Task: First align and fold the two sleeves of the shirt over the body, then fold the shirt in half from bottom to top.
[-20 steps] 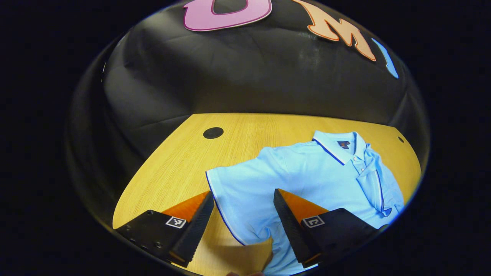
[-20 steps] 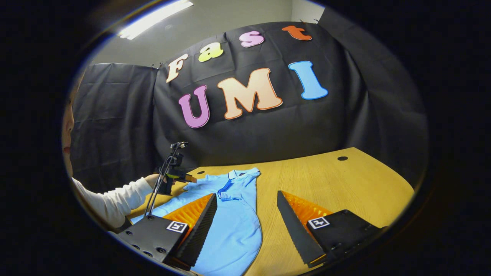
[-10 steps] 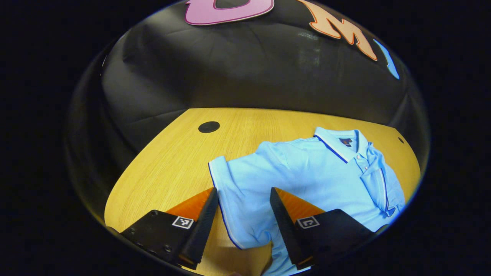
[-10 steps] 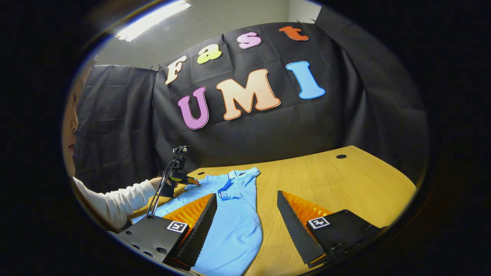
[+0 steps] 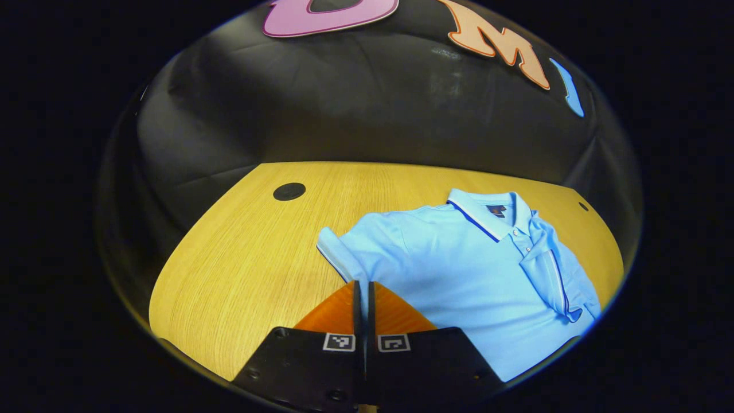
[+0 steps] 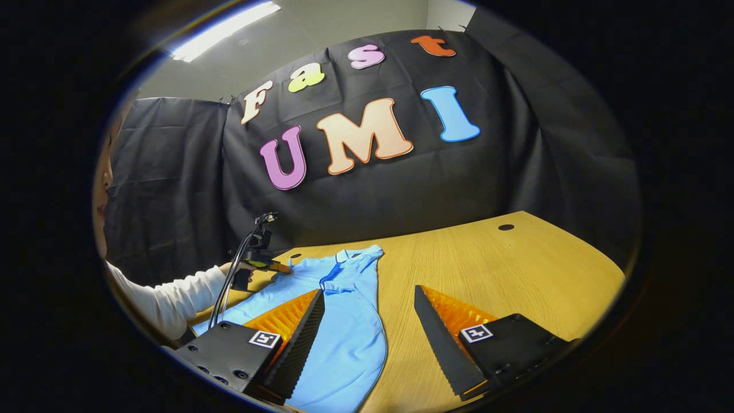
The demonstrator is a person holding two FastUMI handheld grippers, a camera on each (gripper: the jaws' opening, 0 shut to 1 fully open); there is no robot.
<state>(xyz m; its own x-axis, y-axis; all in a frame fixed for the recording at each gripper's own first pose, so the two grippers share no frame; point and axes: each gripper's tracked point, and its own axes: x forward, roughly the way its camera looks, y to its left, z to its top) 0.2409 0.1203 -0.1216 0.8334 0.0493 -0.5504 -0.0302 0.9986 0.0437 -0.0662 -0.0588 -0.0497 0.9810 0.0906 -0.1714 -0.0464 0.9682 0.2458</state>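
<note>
A light blue polo shirt [image 5: 459, 264] lies flat on the wooden table [image 5: 246, 258], collar [image 5: 487, 209] towards the black cloth wall. One sleeve [image 5: 553, 275] lies folded over the chest. My left gripper [image 5: 363, 285] is shut on the other sleeve [image 5: 338, 252], which curls up off the table at its cuff. In the right gripper view this left gripper [image 6: 281, 267] shows far off in a hand [image 6: 232, 269], at the shirt's [image 6: 350, 332] far side. My right gripper [image 6: 368, 291] stands open above the shirt's near edge, nothing between its fingers.
Black cable holes sit in the table at the back left [image 5: 289, 191] and back right [image 6: 506, 227]. A person in a white sleeve [image 6: 166, 298] leans in at the left. Bare wood [image 6: 516, 269] stretches right of the shirt. Black cloth walls close the back.
My left gripper went from open around the sleeve's edge to shut on it, and the sleeve has bunched and lifted inward. The right gripper has barely moved.
</note>
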